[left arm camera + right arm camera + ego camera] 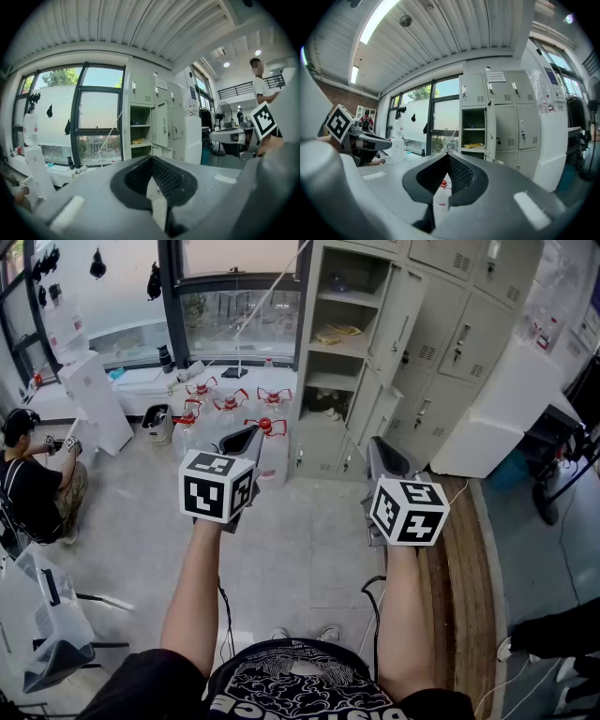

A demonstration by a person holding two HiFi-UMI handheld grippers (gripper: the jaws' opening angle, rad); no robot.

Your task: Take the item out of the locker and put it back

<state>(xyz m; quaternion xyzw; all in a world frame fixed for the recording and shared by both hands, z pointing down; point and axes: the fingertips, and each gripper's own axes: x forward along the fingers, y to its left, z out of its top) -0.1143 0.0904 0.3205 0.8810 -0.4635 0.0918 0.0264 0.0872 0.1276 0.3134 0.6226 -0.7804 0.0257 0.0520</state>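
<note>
The grey locker bank (pixel 441 343) stands ahead, and one column (pixel 339 362) has its doors (pixel 397 322) swung open. A yellow item (pixel 337 333) lies on its middle shelf; it also shows in the left gripper view as the yellow item (pixel 138 140) and in the right gripper view as the yellow item (pixel 473 146). My left gripper (pixel 251 432) (pixel 151 159) is shut with nothing in it. My right gripper (pixel 375 444) (pixel 448 154) is shut and empty as well. Both are held out roughly level, well short of the lockers.
Several clear water bottles (pixel 234 404) with red caps stand on the floor left of the lockers. A person (pixel 33 484) sits at far left beside a white board (pixel 98 399). A white box (pixel 497 418) and a wooden bench (pixel 459 587) lie to the right.
</note>
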